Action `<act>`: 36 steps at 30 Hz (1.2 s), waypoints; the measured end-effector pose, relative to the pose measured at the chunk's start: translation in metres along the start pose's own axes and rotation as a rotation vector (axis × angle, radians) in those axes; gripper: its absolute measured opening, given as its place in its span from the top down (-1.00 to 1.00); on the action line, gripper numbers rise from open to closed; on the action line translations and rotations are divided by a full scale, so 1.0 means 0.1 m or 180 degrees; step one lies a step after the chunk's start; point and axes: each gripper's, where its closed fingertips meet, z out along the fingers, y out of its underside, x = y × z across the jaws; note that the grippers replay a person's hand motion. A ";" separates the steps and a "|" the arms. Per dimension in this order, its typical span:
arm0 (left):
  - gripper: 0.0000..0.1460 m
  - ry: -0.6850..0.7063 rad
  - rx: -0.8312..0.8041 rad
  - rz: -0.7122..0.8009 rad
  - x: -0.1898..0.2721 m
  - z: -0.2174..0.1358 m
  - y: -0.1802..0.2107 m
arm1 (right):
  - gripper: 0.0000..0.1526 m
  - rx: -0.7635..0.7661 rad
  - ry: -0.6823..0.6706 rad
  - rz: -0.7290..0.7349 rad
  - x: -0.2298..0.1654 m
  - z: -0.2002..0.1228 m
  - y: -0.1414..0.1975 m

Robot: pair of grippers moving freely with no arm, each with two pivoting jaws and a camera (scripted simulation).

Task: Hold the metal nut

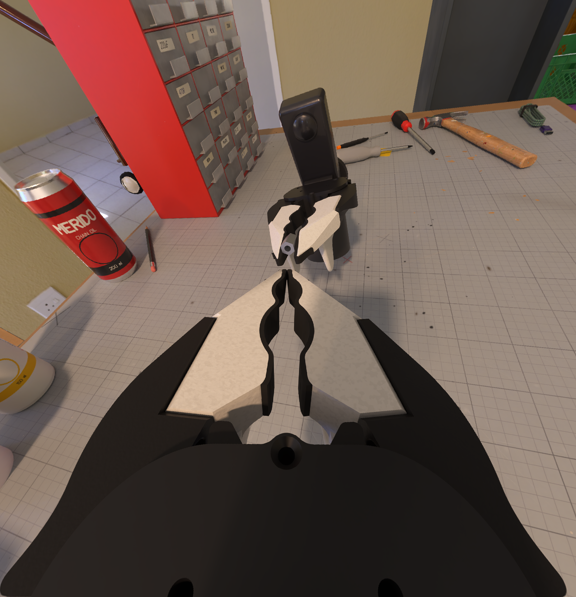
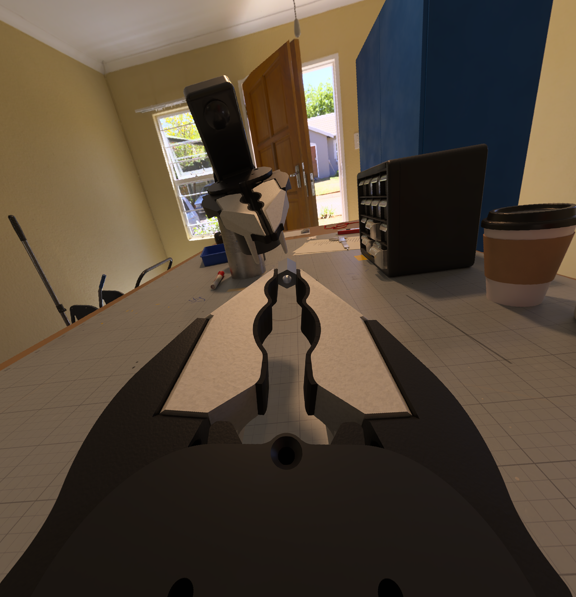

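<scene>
The metal nut (image 2: 287, 278) is a small silver hex piece with a hole through it, pinched between the tips of my right gripper (image 2: 287, 274), above the grey cutting mat (image 2: 409, 403). In the left wrist view the right gripper (image 1: 287, 251) faces me with the nut (image 1: 287, 248) at its tips. My left gripper (image 1: 286, 274) is shut with nothing between its fingers, its tips just short of the nut. In the right wrist view it (image 2: 269, 235) hovers opposite, tilted down.
A red can (image 1: 76, 226), a pencil (image 1: 150, 248), a red drawer cabinet (image 1: 170, 106) and a white bottle (image 1: 15, 378) stand on the left. A hammer (image 1: 480, 139) and screwdrivers (image 1: 412, 132) lie far back. A coffee cup (image 2: 525, 255), a black drawer box (image 2: 435, 210) and a metal cylinder (image 2: 244, 261) are nearby.
</scene>
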 end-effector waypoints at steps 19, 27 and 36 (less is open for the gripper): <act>0.94 -0.0127 -0.0108 -0.0246 -0.12 -0.11 0.07 | 0.87 0.0231 -0.0021 0.0020 -0.01 -0.04 -0.12; 0.92 0.0045 -0.0019 -0.0235 0.00 -0.03 0.00 | 0.87 0.0274 -0.0117 0.0154 -0.02 -0.05 -0.11; 0.92 0.0033 -0.0048 -0.0199 -0.02 -0.03 0.04 | 0.87 0.0149 -0.0081 0.0109 -0.01 -0.03 -0.05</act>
